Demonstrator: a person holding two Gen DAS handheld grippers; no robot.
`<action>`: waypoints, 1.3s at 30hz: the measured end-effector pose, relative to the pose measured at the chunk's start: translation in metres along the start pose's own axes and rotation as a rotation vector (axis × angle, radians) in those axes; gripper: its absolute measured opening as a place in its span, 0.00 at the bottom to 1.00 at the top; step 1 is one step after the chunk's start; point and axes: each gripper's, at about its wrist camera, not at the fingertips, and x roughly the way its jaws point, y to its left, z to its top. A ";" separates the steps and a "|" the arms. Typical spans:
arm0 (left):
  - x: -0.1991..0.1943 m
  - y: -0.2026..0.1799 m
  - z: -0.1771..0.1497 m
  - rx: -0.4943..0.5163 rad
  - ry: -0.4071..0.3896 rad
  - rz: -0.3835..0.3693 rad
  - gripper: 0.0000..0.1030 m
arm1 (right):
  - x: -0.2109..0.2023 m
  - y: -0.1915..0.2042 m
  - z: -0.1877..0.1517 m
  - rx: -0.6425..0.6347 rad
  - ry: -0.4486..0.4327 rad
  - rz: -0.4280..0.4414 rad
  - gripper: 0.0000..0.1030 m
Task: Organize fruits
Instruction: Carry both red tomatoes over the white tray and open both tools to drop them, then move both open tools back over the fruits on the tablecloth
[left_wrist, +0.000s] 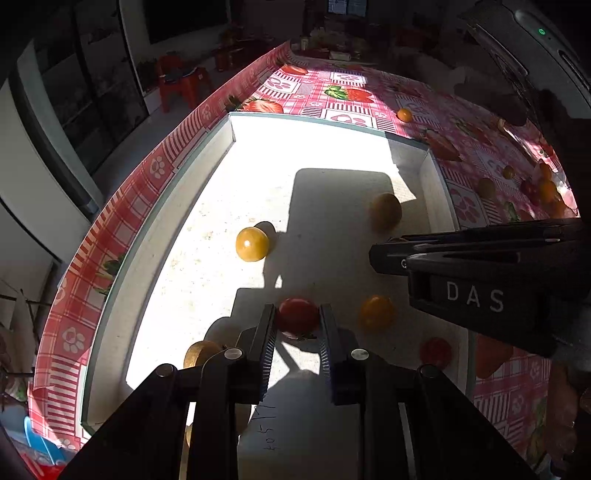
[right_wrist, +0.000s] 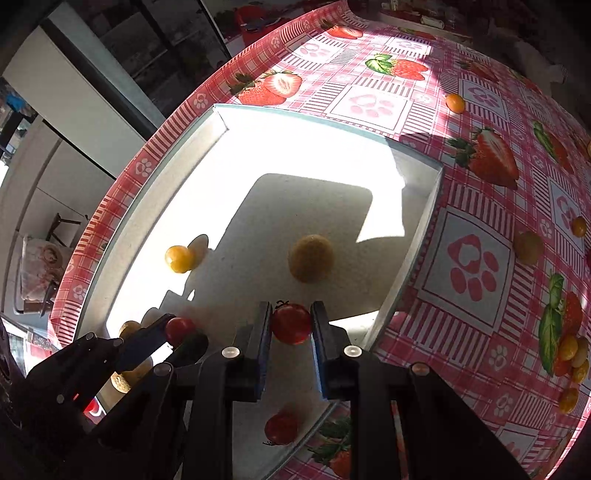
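Note:
A shallow white tray (left_wrist: 221, 144) (right_wrist: 218, 122) lies on a pink strawberry tablecloth. My left gripper (left_wrist: 297, 321) is shut on a red cherry tomato (left_wrist: 298, 315) above the tray's near part; it also shows in the right wrist view (right_wrist: 173, 332). My right gripper (right_wrist: 291, 321) is shut on another red cherry tomato (right_wrist: 291, 323) above the tray; its body (left_wrist: 476, 266) enters the left wrist view from the right. In the tray lie a yellow tomato (left_wrist: 252, 243) (right_wrist: 179, 258), a dull yellow fruit (left_wrist: 386, 210) (right_wrist: 311, 258), an orange one (left_wrist: 376, 312) and a red one (left_wrist: 436, 352) (right_wrist: 281, 428).
Loose small fruits lie on the cloth to the right: an orange one (left_wrist: 404, 115) (right_wrist: 455, 102), a brownish one (right_wrist: 528, 247), and a cluster of several (left_wrist: 543, 192) (right_wrist: 570, 362). The table edge curves along the left, with a red stool (left_wrist: 183, 83) beyond.

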 end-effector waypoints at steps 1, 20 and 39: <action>0.000 0.000 0.000 0.000 0.000 0.001 0.23 | 0.001 0.001 0.000 -0.012 0.002 -0.013 0.22; -0.018 -0.006 -0.007 0.051 -0.066 0.032 0.75 | -0.044 -0.012 -0.002 0.039 -0.130 -0.031 0.72; -0.058 -0.073 0.001 0.142 -0.101 -0.042 0.75 | -0.094 -0.119 -0.090 0.257 -0.156 -0.095 0.79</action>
